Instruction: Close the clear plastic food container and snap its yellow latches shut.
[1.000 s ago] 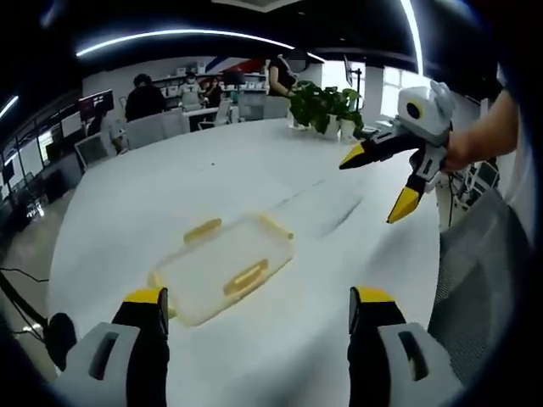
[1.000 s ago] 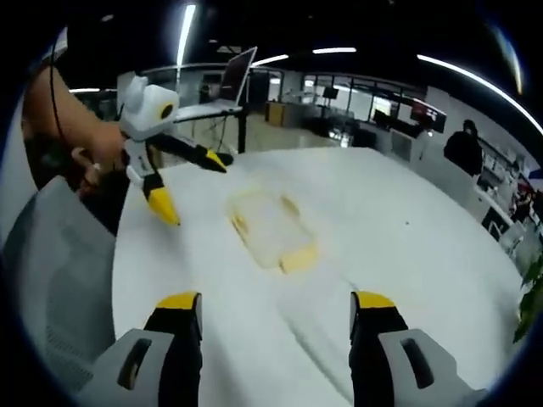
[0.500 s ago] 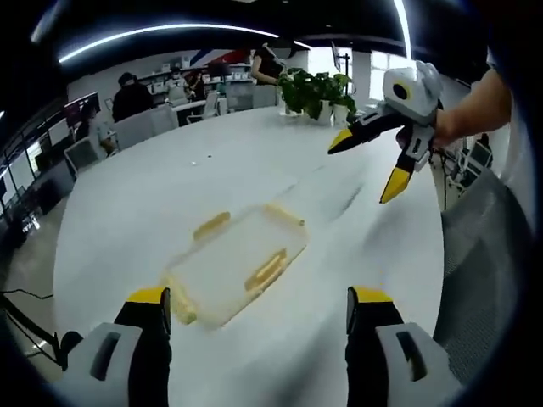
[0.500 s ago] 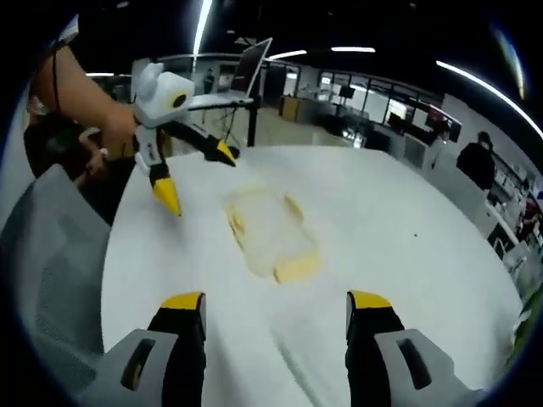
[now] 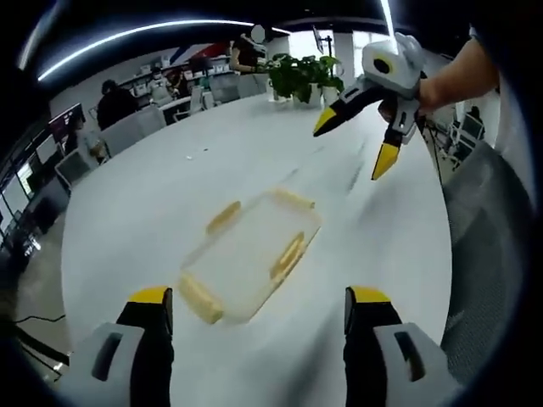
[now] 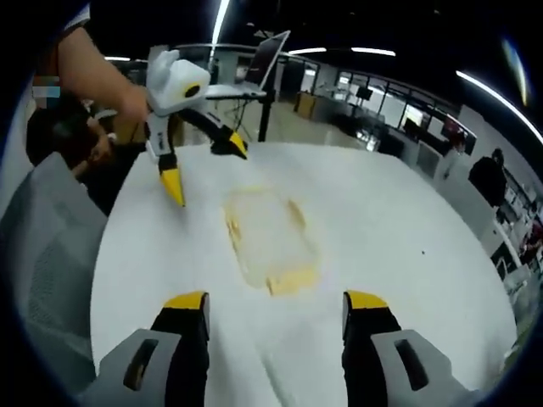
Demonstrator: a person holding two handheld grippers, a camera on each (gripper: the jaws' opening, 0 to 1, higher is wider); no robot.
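2 views are examined in turn.

Left gripper view: we find the clear plastic food container (image 5: 251,253) lying flat on the white table (image 5: 153,203), lid apparently seated, with yellow latches (image 5: 288,256) along its edges. The left gripper (image 5: 254,318) hangs above the near table edge, its jaws spread wide with nothing between them. The right gripper (image 5: 361,140) enters from the upper right, held in a hand (image 5: 433,80), jaws also spread and clear of the table. Compared with 1 second ago, the container sits closer and more central between the left jaws, and a potted plant (image 5: 297,78) stands further up the frame; we judge this as the camera advancing, not the container moving.

Right gripper view: we see the same container (image 6: 267,237) ahead of the right gripper (image 6: 273,318), whose jaws are apart and empty. The left gripper (image 6: 199,165) hovers beyond the container's far-left corner, not touching it. Against the earlier pictures the container looms larger here too.

Our judgement: both tools are closing in; no latch is contacted yet, and whether any latch is already snapped we cannot tell.
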